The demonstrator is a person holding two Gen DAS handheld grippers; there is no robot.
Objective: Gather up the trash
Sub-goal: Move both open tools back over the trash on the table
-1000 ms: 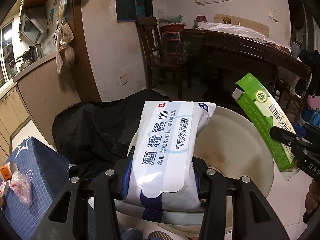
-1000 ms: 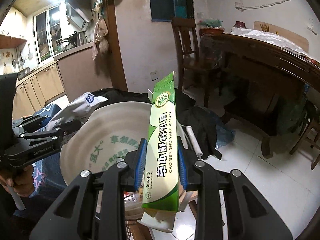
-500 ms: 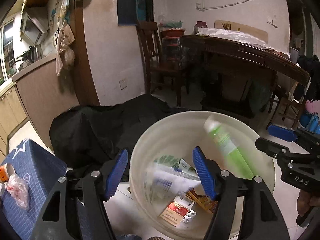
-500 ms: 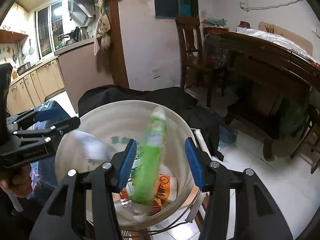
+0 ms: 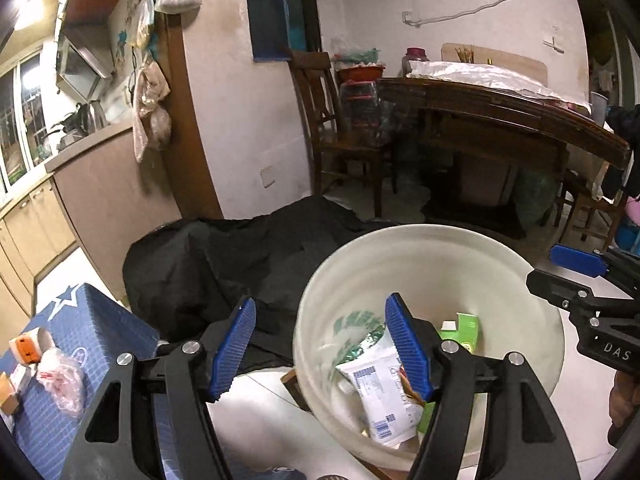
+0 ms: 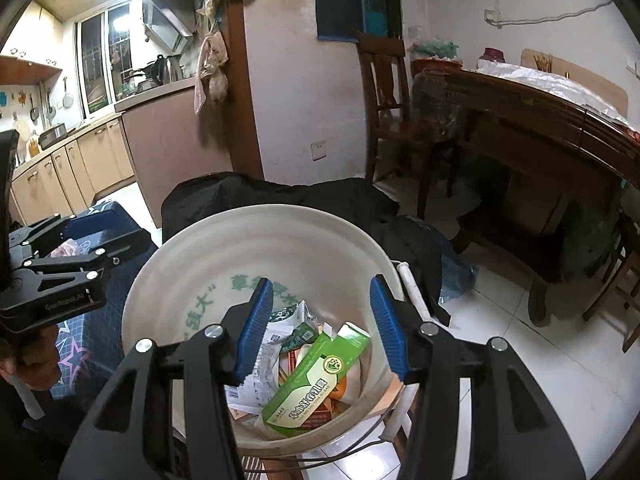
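Observation:
A white plastic bucket (image 5: 420, 232) (image 6: 280, 210) with green lettering inside stands below both grippers. A green carton (image 6: 316, 380) (image 5: 464, 330) lies slanted on top of the rubbish in it. Beside it rests the white alcohol wipes pack (image 5: 380, 396), face down among papers and wrappers. My left gripper (image 5: 320, 308) hovers over the bucket's left rim, open, with nothing between its blue pads. My right gripper (image 6: 320, 284) hangs over the bucket's middle, also open and empty. Each gripper shows at the edge of the other's view.
Black cloth or bag (image 5: 224, 264) is heaped behind the bucket. A blue starred box (image 5: 80, 332) at left carries a tape roll (image 5: 26, 346) and a crumpled plastic bag (image 5: 60, 380). A wooden chair (image 6: 384, 92) and dark dining table (image 6: 540, 120) stand beyond, on white tiled floor (image 6: 520, 340).
Both grippers opened. The wipes pack fell from the left one and the green carton from the right one into the bucket, where both now lie still.

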